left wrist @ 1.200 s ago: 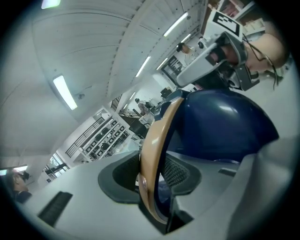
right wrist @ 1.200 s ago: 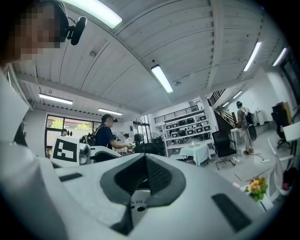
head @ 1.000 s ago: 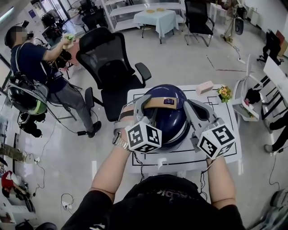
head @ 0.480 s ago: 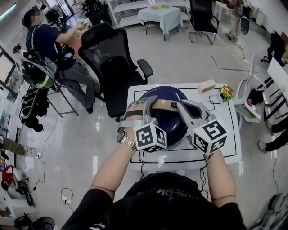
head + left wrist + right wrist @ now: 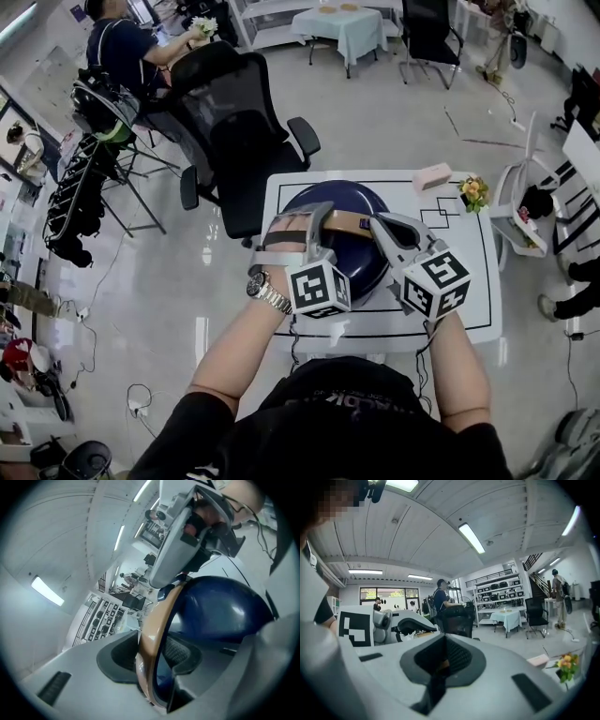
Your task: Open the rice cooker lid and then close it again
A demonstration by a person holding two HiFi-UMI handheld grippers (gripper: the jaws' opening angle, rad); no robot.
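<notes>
most of the rice cooker (image 5: 354, 253) is covered from above: both marker cubes and my forearms sit over its near side, so the lid's seam and latch and the base on the white bench (image 5: 469, 281) are out of sight. only the dark blue dome and the tan handle (image 5: 349, 221) across its top show. i cannot tell from any view whether the lid is fully down, though the dome looks low and round.

my left hand-held gripper (image 5: 317, 217) is at the cooker's top left, pinching the handle. its own view shows the tan band running up between the two pads, with the blue dome just behind it. that view is rolled over, so the room hangs sideways.

my right hand-held gripper (image 5: 382, 225) is at the cooker's top right, close to the handle's other end. its jaws are pressed together with nothing held between them. whether its tip touches the handle or the dome i cannot make out.

both forearms reach forward from my chest and angle in toward the cooker, the left one with a watch (image 5: 267, 292) at the wrist. both grippers point slightly down.

beyond the cooker to the right, a pink box (image 5: 432, 176) and a small bunch of flowers (image 5: 472, 192) lie on the bench. a black chair (image 5: 234, 122) stands behind the cooker.
</notes>
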